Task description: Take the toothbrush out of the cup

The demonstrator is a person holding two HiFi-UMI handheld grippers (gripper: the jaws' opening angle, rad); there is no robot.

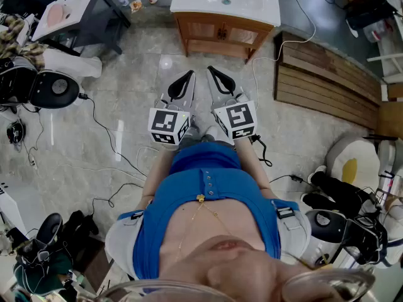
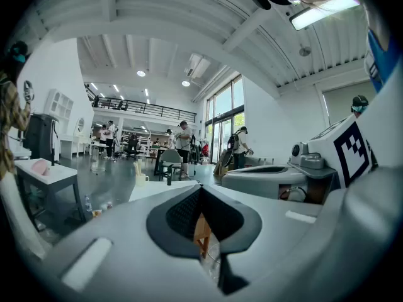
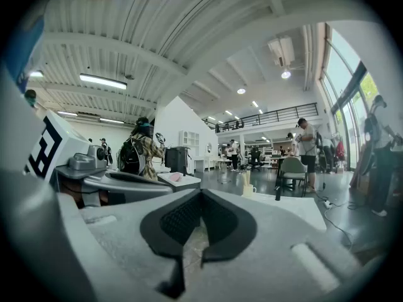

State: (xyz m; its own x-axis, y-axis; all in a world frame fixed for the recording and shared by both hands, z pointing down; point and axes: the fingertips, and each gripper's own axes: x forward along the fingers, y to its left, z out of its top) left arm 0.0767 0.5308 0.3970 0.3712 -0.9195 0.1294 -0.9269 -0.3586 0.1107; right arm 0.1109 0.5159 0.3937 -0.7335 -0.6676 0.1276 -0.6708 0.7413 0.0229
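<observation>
A pale cup [image 2: 137,172] with toothbrushes standing in it sits at the far end of a white countertop [image 2: 148,190]. It shows again in the right gripper view as the cup [image 3: 247,185]; in the head view I cannot make it out. My left gripper [image 1: 187,79] and right gripper [image 1: 214,74] are side by side over the floor, short of the white-topped wooden cabinet [image 1: 189,5]. Both are shut, with nothing between the black pads. Along the jaws, the left gripper [image 2: 201,190] and right gripper [image 3: 200,194] point almost level toward the counter.
A slim black object [image 2: 169,178] stands beside the cup. A grey side table [image 1: 69,11] is at the left, a slatted wooden platform [image 1: 321,83] at the right. Cables [image 1: 101,124] run across the tiled floor. Several people [image 2: 182,140] stand far off in the hall.
</observation>
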